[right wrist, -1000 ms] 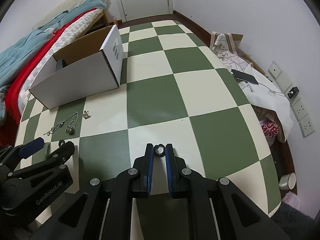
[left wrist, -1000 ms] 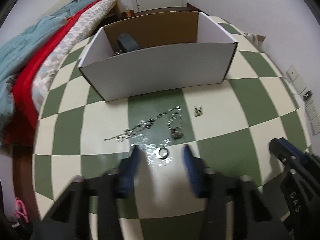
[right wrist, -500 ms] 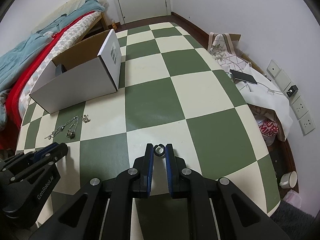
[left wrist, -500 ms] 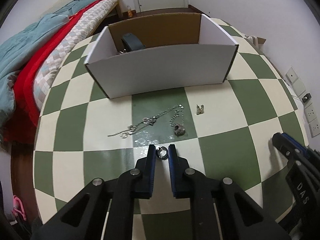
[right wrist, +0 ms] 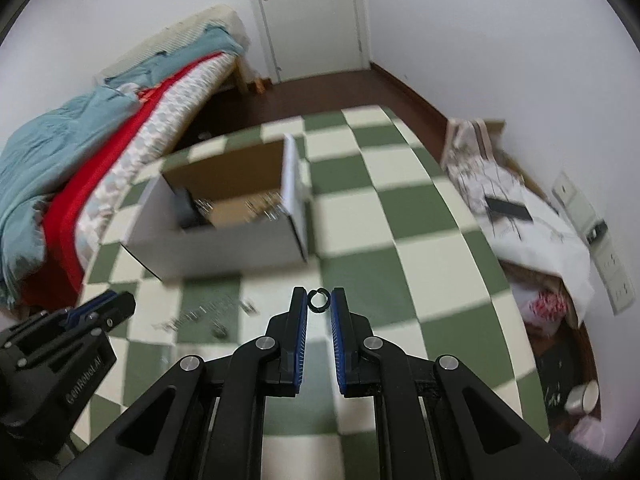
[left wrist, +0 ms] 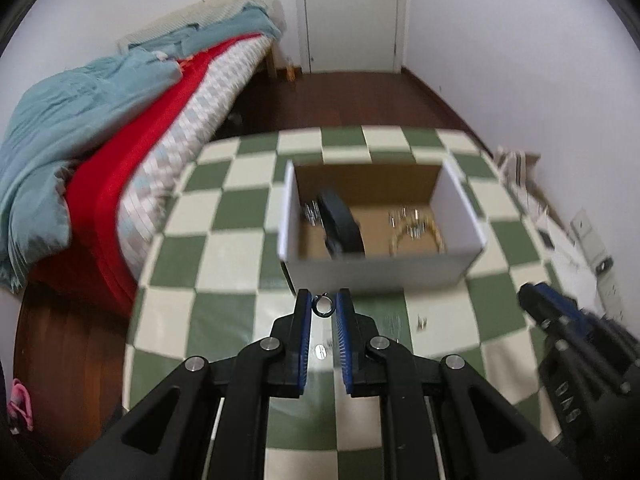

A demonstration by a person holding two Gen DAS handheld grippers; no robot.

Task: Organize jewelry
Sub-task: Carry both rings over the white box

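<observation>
My left gripper [left wrist: 323, 305] is shut on a small dark ring [left wrist: 323, 306], lifted above the checkered table [left wrist: 224, 312]. My right gripper [right wrist: 319, 301] is likewise shut on a second small dark ring [right wrist: 319, 300], also raised. Ahead stands an open white cardboard box [left wrist: 376, 270] holding a dark strap-like item [left wrist: 340, 228] and several gold and silver pieces [left wrist: 416, 232]. The box [right wrist: 224, 248] sits to the left in the right wrist view. Silver chains [right wrist: 200, 314] and a small earring [left wrist: 421, 322] lie on the table before the box. Each gripper shows at the edge of the other's view.
A bed with red and teal blankets [left wrist: 100, 140] lies left of the table. A white cloth with a phone [right wrist: 508, 210] sits on the right, wall sockets [right wrist: 612, 276] beyond it. A closed door [left wrist: 352, 16] is at the far end, brown floor before it.
The left gripper closed on the ring that lay on the table and lifted it. Both grippers have risen, so the box's inside now shows. The right gripper kept its ring throughout.
</observation>
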